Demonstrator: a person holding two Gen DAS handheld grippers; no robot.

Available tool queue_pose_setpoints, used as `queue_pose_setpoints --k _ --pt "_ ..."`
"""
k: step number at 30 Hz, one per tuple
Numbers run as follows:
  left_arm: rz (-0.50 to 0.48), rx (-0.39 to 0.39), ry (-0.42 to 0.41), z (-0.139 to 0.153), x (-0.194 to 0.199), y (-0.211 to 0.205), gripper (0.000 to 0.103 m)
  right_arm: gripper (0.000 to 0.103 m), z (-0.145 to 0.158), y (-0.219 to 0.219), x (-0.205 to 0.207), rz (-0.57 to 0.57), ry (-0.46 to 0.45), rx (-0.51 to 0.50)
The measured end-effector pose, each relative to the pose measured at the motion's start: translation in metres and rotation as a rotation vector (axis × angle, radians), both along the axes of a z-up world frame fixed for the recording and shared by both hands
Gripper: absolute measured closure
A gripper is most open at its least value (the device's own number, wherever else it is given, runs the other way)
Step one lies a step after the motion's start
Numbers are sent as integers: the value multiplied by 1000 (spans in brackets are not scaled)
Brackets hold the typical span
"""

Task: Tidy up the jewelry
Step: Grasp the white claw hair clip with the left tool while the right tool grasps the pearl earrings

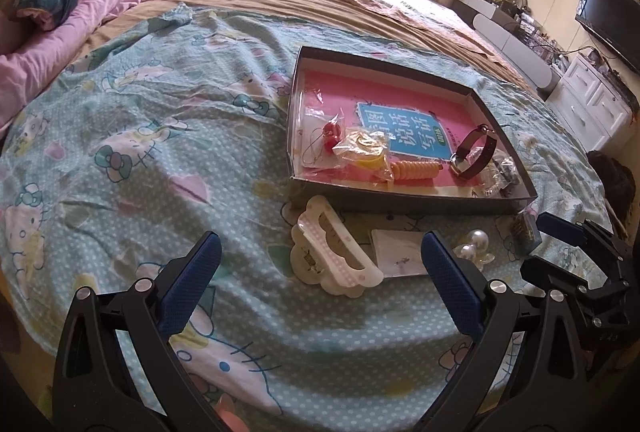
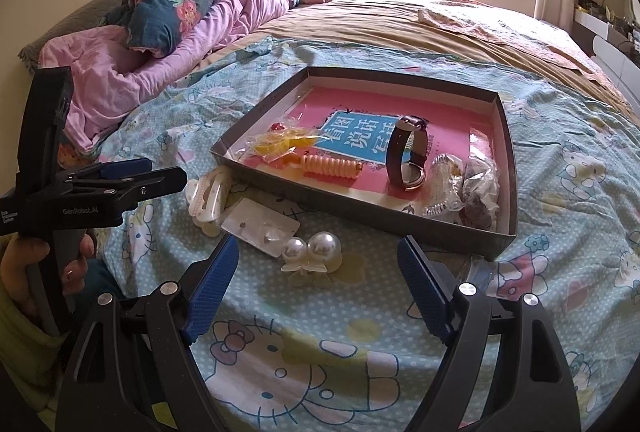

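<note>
A dark shallow box [image 1: 400, 198] [image 2: 360, 218] lies on the bed, lined with a pink book. In it are a brown watch [image 1: 474, 152] [image 2: 406, 152], an orange spiral hair tie [image 1: 416, 168] [image 2: 332, 168], bagged yellow items [image 1: 364, 148] [image 2: 280, 144], red beads [image 1: 332, 132] and clear bagged pieces [image 2: 464, 188]. On the sheet in front of the box lie a white hair clip [image 1: 332, 252] [image 2: 210, 198], an earring card [image 1: 396, 252] [image 2: 260, 222] and a pearl clip [image 1: 474, 246] [image 2: 312, 250]. My left gripper [image 1: 320, 264] is open just short of the hair clip. My right gripper [image 2: 318, 286] is open, with the pearl clip between its tips.
The bed has a Hello Kitty sheet [image 1: 140, 160] and a tan blanket [image 2: 380, 20] beyond. Pink bedding [image 2: 132, 60] lies at the left. A small packet [image 1: 527, 230] [image 2: 480, 274] lies by the box's near right corner. White drawers [image 1: 588, 104] and a TV [image 1: 612, 20] stand at the right.
</note>
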State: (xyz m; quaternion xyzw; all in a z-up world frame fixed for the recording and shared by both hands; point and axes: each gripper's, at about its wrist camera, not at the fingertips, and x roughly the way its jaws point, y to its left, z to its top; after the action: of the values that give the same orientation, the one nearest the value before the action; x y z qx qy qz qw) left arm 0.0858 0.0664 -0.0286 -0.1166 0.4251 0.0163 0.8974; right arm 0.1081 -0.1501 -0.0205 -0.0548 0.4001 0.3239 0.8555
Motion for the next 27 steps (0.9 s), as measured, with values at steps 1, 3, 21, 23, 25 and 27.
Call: queue_pose_setpoints --k 1,3,21,23,25,27 --pt "1 -8 9 -4 1 1 10 23 -4 1 1 1 5 -6" --pt "5 -18 25 -9 2 3 10 23 -10 3 3 1 19 -16" --pt "13 -93 82 -33 12 11 21 42 -49 21 18 28 92 -57" --pt "9 -98 83 -34 13 10 29 42 -50 21 19 27 89 -54" --pt "3 -102 84 -35 15 8 34 43 -51 22 20 27 89 -52" --pt "-1 -105 87 -37 17 6 36 46 -51 22 21 25 86 -53"
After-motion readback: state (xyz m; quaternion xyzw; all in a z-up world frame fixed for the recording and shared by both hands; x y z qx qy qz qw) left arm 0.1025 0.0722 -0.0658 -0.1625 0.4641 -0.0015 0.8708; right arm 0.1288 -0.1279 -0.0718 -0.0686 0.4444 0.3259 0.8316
